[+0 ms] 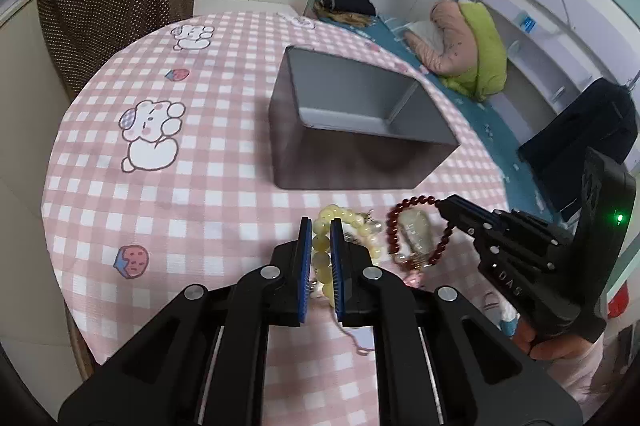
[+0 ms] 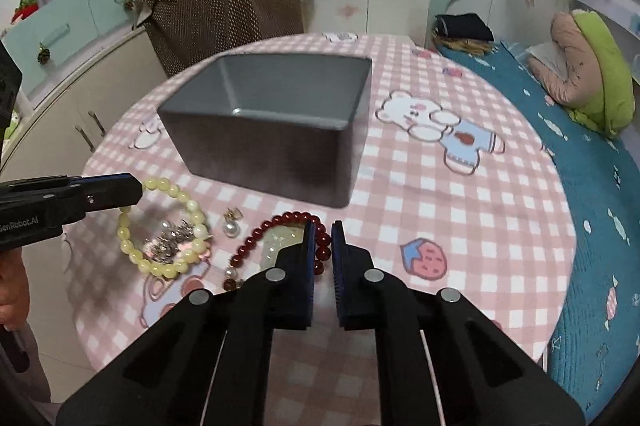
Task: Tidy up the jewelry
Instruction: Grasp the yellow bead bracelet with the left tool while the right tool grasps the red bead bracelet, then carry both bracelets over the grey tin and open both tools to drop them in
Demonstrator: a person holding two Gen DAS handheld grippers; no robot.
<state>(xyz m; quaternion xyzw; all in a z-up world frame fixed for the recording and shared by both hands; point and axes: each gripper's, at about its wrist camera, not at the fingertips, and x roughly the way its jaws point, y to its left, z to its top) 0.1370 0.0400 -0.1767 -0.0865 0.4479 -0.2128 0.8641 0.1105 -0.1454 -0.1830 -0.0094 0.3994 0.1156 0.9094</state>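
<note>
Both bracelets lie on the bench (image 2: 460,226), one pinched in each gripper. The box (image 2: 272,129) stands just beyond the left gripper (image 1: 321,238) and right gripper (image 2: 321,238). The pale bracelet (image 2: 168,226) sits left of the dark bracelet (image 2: 280,238), a pearl earring (image 2: 230,226) between them.

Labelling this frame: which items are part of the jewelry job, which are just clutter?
Job: yellow bracelet, red bracelet, pearl earring, grey box, left gripper, right gripper.
Clutter: brown bag, green cushion, folded clothes.
</note>
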